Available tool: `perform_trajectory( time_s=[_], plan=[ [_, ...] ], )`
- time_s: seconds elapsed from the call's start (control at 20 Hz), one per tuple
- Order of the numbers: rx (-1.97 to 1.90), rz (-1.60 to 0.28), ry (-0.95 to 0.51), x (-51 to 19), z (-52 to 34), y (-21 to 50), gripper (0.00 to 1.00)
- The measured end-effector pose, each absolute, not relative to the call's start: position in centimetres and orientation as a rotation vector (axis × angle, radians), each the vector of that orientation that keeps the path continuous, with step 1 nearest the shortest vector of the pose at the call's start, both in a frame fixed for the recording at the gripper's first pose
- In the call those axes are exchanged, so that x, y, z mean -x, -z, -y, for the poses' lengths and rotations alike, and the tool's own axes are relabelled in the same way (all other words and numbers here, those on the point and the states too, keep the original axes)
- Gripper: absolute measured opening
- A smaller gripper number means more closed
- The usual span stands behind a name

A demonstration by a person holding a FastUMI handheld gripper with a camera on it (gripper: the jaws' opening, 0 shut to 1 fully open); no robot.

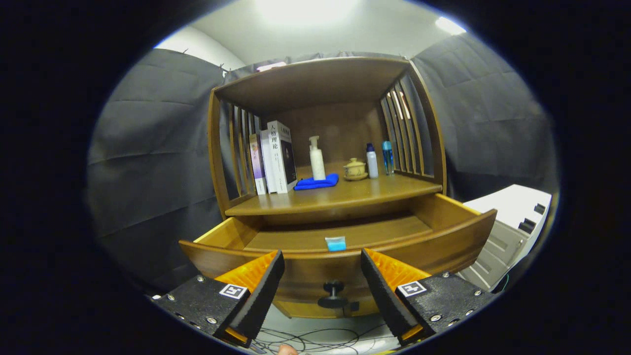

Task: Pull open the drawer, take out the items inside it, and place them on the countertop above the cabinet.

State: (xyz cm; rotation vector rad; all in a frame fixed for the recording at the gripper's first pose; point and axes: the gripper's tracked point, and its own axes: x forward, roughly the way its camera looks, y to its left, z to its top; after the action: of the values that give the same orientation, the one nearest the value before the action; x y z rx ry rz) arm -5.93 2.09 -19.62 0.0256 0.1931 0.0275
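Two fingers of the tool (323,276) are spreading wide, gripping nothing, with the black round knob (333,292) between them. Beyond, at twelve o'clock, a small light-blue item (335,243) is lying inside the open brown wooden drawer (443,241), below the tabletop (340,195).

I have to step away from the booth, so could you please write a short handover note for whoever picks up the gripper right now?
Gripper: open, holding nothing, fingers spread either side of the drawer knob, short of the drawer front.
Drawer: already pulled open.
Inside: a small light-blue item lies just behind the front panel; I cannot tell what else the front panel hides.
Countertop: carries books, a white pump bottle, a blue cloth, a lidded cup and two small bottles.
Left: lift out the light-blue item, set it on the countertop, then check the drawer.
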Motion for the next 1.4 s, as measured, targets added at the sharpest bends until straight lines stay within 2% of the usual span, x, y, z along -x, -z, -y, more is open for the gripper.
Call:
perform_trajectory(
  time_s=[0.3, 0.5, 1.2, 1.4],
  plan=[
    [0.145, -0.139, -0.009, 0.4, -2.5, 12.9, 0.95],
    [0.178, -0.161, -0.013, -3.5, -3.6, 11.3, 0.95],
    [0.212, -0.766, 0.197, -6.8, 0.0, 23.4, 0.96],
    [0.136, -0.896, 0.178, -7.1, 0.0, 26.7, 0.95]
  ],
)
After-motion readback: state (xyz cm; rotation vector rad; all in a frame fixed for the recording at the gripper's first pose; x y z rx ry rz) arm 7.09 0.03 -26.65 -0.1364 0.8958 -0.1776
